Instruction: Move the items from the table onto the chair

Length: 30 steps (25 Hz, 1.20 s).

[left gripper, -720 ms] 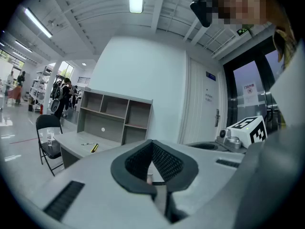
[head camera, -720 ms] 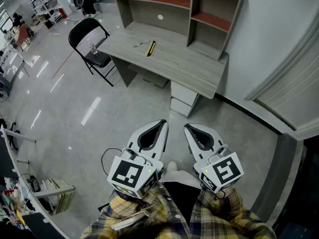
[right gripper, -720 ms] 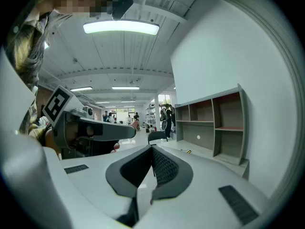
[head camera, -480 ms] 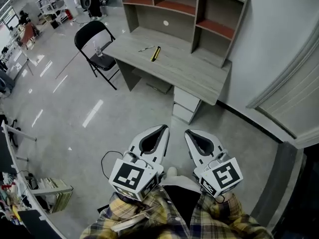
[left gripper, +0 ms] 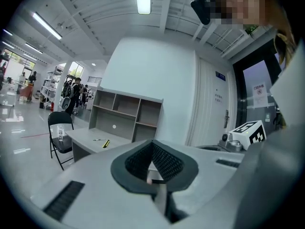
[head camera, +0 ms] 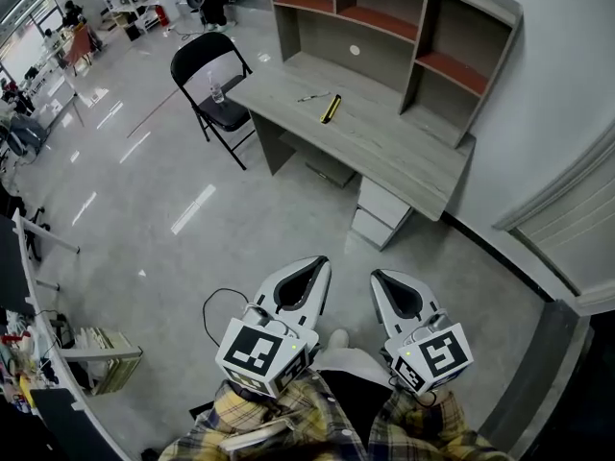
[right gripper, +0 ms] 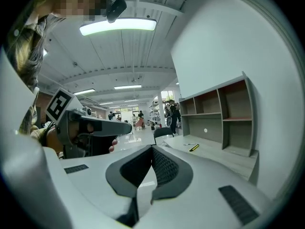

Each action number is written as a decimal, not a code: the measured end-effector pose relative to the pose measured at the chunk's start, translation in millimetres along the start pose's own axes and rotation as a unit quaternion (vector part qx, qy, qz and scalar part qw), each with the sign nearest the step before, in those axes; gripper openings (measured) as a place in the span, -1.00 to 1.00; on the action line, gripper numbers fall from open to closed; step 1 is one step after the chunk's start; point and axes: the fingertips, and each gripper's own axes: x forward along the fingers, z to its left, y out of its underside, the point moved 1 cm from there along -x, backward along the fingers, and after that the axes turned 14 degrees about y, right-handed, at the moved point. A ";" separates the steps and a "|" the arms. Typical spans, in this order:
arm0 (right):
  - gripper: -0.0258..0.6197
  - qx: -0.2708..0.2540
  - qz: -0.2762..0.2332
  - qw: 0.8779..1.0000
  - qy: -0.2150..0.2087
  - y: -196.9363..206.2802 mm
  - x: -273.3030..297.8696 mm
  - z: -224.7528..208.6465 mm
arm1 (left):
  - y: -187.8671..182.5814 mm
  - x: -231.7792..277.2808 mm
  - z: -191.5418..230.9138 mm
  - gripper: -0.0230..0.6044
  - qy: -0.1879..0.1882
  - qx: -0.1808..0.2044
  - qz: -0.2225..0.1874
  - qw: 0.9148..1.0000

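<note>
A yellow-and-black tool (head camera: 330,109) and a thin pen (head camera: 312,97) lie on the grey desk (head camera: 384,147), far ahead of me. A black folding chair (head camera: 213,75) stands at the desk's left end with a clear glass (head camera: 218,93) on its seat. My left gripper (head camera: 318,260) and right gripper (head camera: 377,277) are held close to my body, side by side, well short of the desk. Both are shut and empty. The left gripper view shows its jaws (left gripper: 152,142) pointing toward the desk (left gripper: 90,137). The right gripper view shows its shut jaws (right gripper: 152,148) and the tool (right gripper: 194,148).
A hutch with open shelves (head camera: 384,17) sits on the back of the desk, and a drawer unit (head camera: 380,214) stands under it. Glossy floor lies between me and the desk. A black cable (head camera: 213,305) runs by my feet. A low rack (head camera: 91,358) stands at the left. People stand far off.
The desk and chair have shifted right and down in the head view as my viewpoint moved. Both grippers stay shut, close to my body.
</note>
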 end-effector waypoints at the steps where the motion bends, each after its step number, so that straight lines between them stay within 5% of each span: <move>1: -0.87 0.000 0.003 1.000 -0.001 1.1 6.4 1.2 | 0.4 1.1 7.3 -0.92 0.001 -0.001 0.001 1.000; 8: -0.87 -0.004 0.015 1.000 0.003 -2.8 72.5 12.0 | -8.3 8.8 74.6 -0.92 0.012 -0.004 -0.002 1.000; 23: -0.87 -0.018 0.004 0.999 0.031 -50.3 287.3 58.9 | -67.4 -4.9 296.4 -0.91 0.015 0.011 -0.002 1.000; 30: -0.87 -0.018 0.050 0.998 0.043 -33.4 343.0 61.8 | -61.3 -11.4 371.5 -0.92 -0.007 -0.025 0.003 1.000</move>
